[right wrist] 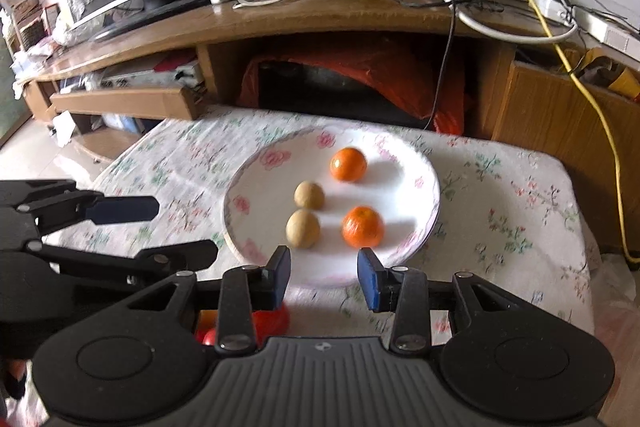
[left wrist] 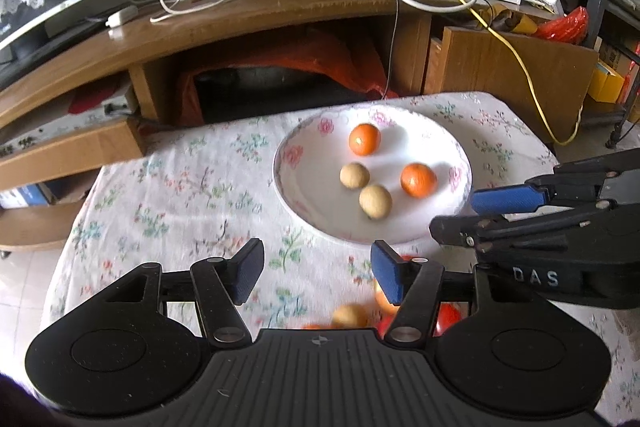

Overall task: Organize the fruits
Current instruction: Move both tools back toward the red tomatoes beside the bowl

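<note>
Both grippers' fingers sitting spread, pinching nothing: left gripper (left wrist: 316, 271), right gripper (right wrist: 324, 277). Loose fruits (left wrist: 352, 315) lying just under and behind the fingers, partly hidden. Plate (right wrist: 256, 179) ahead holding four. Fruits seeming light, round, roll-prone; judging best grip across the middle.

You see a glossy ceramic plate (right wrist: 248, 227) on a soft floral cloth (right wrist: 500, 195); your claws' (right wrist: 324, 277) plastic looks matt black.
</note>
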The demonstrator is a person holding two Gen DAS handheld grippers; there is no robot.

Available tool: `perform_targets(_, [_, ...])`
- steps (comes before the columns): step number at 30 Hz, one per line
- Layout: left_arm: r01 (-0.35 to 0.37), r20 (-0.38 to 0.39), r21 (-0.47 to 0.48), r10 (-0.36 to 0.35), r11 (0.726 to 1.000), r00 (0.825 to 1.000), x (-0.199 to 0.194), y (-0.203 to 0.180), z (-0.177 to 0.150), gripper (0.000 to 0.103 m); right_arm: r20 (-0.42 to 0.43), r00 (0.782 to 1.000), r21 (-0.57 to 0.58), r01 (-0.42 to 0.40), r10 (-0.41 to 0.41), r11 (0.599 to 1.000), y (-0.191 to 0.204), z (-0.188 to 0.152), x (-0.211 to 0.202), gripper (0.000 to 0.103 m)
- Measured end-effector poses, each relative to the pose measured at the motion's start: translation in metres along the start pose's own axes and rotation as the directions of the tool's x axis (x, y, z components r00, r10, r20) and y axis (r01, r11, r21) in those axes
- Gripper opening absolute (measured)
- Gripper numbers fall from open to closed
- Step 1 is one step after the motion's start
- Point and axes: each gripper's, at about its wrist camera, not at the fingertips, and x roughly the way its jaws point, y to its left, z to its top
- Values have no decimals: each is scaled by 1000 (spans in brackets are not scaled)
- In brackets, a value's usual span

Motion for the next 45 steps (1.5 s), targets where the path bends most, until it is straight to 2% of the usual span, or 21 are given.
perform_targets(10, [18, -60, -22, -19, 1000, 998, -21, 14, -30, 68, -81, 996, -55, -49, 44, 997, 16, -35, -13, 39])
perform_targets(17, [37, -90, -4, -37, 999, 995, -22, 15, -43, 69, -145, 987, -144, -89, 68, 986, 25, -50, 0, 39])
perform_targets(23, [68, -116, 12, -67, 998, 991, -16, 17, -51, 69, -168, 983, -189, -105, 74, 976, 26, -52, 17, 39])
perform_targets(27, [98, -127, 31, -93, 995, 988, -10, 20, -54, 70, -147, 986, -222, -109, 78, 969, 28, -51, 23, 39])
perform_targets(32, [102, -106, 82, -93, 991, 990, -1, 20, -51, 70, -131, 990, -255, -89, 56, 963, 33, -52, 23, 37])
perform_targets(37, [133, -68, 153, -124, 979, 990, 5, 19, -45, 71, -142, 988, -227, -94, 63, 969, 28, -54, 17, 36])
perform_targets(40, [169, -72, 173, -159, 970, 985, 10, 24, -41, 71, -146, 987, -202, -97, 68, 975, 23, -55, 13, 36])
perform_targets(43, [199, -81, 155, -189, 967, 979, 15, 30, -37, 71, -151, 985, -177, -108, 81, 978, 18, -56, 11, 36])
perform_targets(45, [248, -98, 97, -239, 964, 966, 15, 37, -35, 66, -150, 985, -174, -108, 82, 979, 18, -56, 9, 36])
